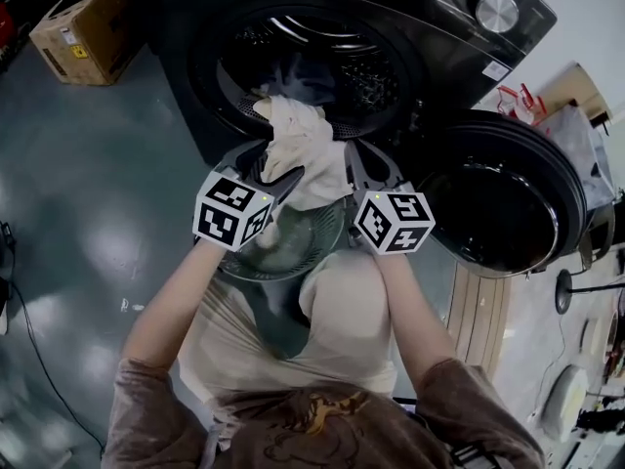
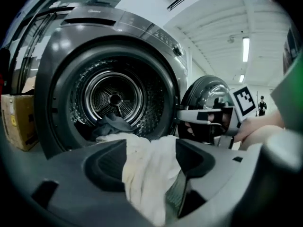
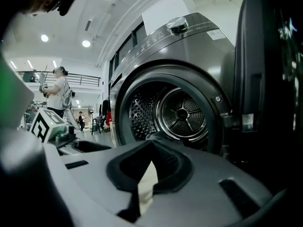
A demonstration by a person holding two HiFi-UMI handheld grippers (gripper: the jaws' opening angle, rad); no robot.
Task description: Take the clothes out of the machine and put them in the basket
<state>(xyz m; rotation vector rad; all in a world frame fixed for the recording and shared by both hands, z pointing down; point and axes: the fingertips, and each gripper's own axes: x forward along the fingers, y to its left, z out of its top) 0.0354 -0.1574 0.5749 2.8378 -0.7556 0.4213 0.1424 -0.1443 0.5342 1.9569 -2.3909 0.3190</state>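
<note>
Glossy grey floor [image 1: 88,213] spreads round a dark front-loading machine [image 1: 186,96] whose round door [image 1: 498,213] hangs wide at the right, a cardboard box [image 1: 83,27] standing at the floor's far left edge. A person kneels before the opening with a round mesh basket [image 1: 308,247] set just below the drum's lip.

The job looks barely under way. A cream garment [image 1: 303,149], soft and crumpled, trails from the lip down toward the basket's rim, neither clear of the machine nor settled inside the basket. The left tongs [image 2: 151,156] stand wide, with the cloth lying loose between their dark rubbery pads. The right tongs [image 3: 149,174] are closed on a narrow fold of the same cream fabric.

At least one dark garment [image 2: 112,124] remains heaped at the bottom of the perforated steel drum [image 2: 113,98], whose ribbed back wall and punched sides gleam behind it. How much more lies deeper inside cannot be told. The basket appears to hold nothing else so far, though its floor is mostly hidden.
</note>
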